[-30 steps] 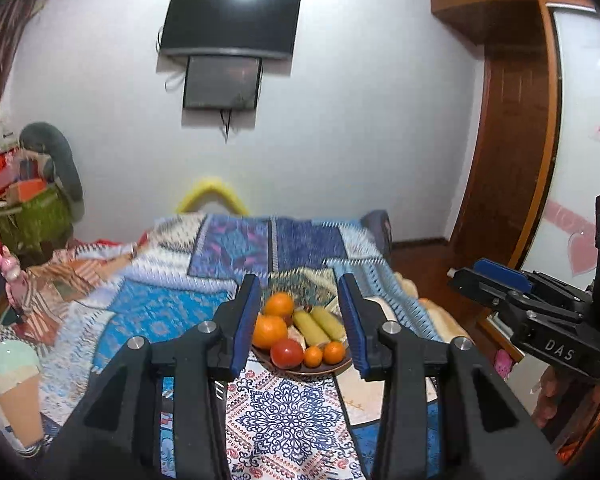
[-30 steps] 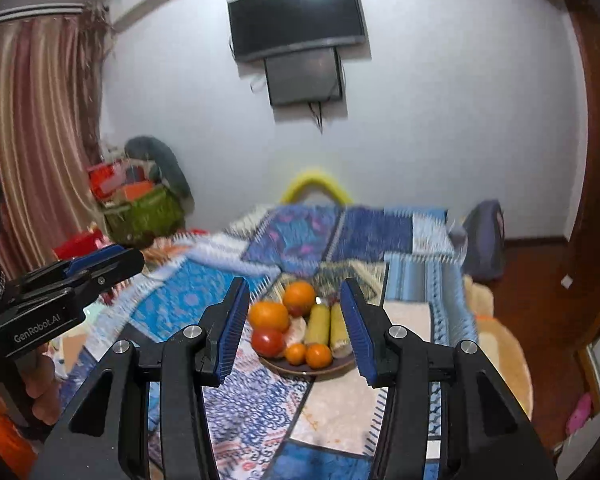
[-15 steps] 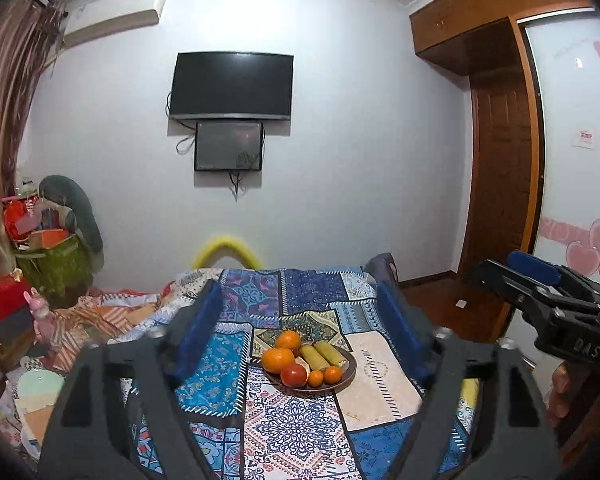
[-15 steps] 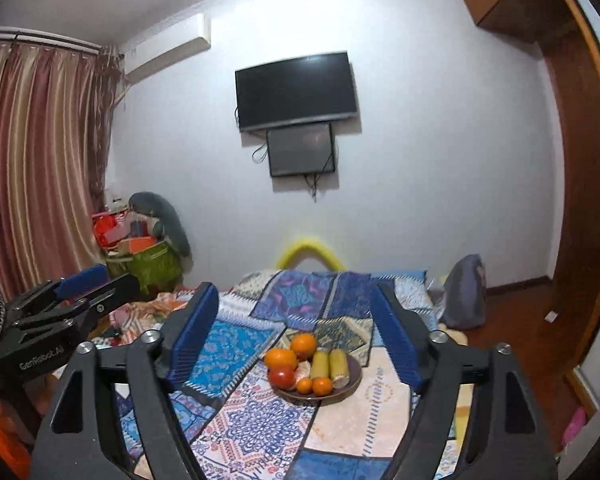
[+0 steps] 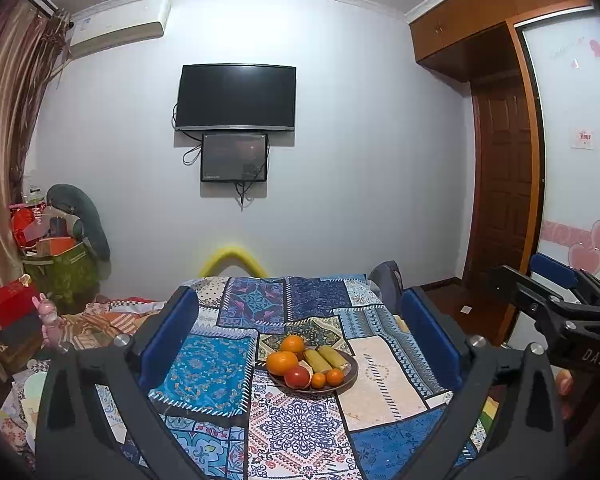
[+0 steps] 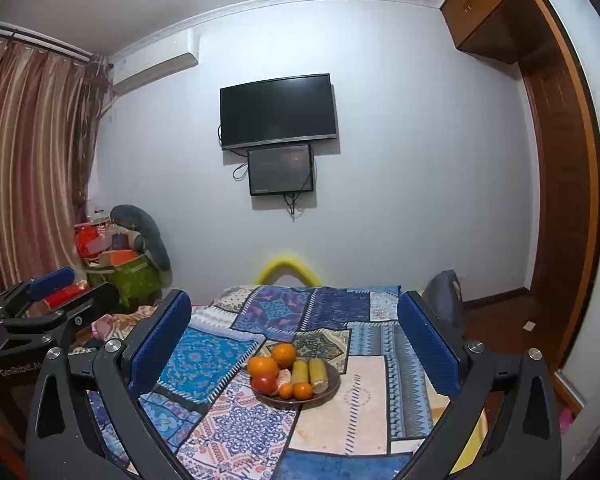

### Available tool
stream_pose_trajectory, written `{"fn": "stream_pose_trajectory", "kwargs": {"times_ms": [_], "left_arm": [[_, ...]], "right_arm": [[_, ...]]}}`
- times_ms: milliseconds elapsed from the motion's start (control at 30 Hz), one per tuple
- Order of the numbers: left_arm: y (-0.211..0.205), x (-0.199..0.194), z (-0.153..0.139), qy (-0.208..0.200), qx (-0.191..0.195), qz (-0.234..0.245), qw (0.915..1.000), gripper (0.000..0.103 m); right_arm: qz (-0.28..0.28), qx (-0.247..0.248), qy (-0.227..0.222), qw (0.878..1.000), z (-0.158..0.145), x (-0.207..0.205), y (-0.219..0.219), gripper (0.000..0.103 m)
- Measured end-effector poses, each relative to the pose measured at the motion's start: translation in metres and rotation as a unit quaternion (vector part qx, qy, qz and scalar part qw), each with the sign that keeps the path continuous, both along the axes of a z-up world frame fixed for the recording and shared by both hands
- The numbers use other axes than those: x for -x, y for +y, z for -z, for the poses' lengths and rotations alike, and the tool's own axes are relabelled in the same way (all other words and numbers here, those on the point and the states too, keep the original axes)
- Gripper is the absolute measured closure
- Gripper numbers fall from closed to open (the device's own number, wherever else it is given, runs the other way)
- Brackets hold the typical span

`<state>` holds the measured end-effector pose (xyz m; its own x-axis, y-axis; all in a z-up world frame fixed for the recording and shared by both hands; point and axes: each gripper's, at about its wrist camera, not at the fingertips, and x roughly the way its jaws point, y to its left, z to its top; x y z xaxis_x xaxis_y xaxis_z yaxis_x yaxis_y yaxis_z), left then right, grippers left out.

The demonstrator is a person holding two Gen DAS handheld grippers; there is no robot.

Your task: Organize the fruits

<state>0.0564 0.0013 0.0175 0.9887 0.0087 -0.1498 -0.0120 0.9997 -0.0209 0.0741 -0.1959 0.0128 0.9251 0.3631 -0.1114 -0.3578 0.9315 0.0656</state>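
A brown plate [image 5: 350, 376] of fruit sits on the patchwork quilt [image 5: 300, 432]. It holds two big oranges [image 5: 282, 362], a red tomato [image 5: 297, 377], two small oranges [image 5: 334, 377] and two yellow-green corn-like pieces [image 5: 332, 356]. The plate [image 6: 332, 388] also shows in the right wrist view with the oranges [image 6: 262, 366] and tomato [image 6: 265, 383]. My left gripper [image 5: 300, 340] is open wide and empty, held back from the plate. My right gripper [image 6: 294, 338] is open wide and empty, also short of it. Each gripper shows in the other's view, the right one [image 5: 556, 304] and the left one [image 6: 48, 300].
The quilt covers a bed that runs to the far wall with a TV [image 5: 236, 98]. A yellow arched thing [image 5: 232, 258] stands at the bed's far end. Bags and boxes [image 5: 56, 256] pile at the left. A wooden door [image 5: 500, 216] is right. A dark bag [image 6: 444, 300] sits by the bed.
Both grippers opened from a narrow gap to a wide one. Both pulled back and tilted up, so the plate looks smaller and more of the wall shows.
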Motion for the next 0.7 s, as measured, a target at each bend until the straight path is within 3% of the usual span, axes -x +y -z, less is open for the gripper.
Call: {"fn": "stream_pose_trajectory", "kwargs": {"times_ms": [700], "left_arm": [[-0.0033,-0.0005,0.0014,0.001,0.003,0.012,0.9999,0.000]], "right_arm": [[0.006,0.005,-0.007,1.000,-0.0004,0.0073,-0.0003,0.000]]}}
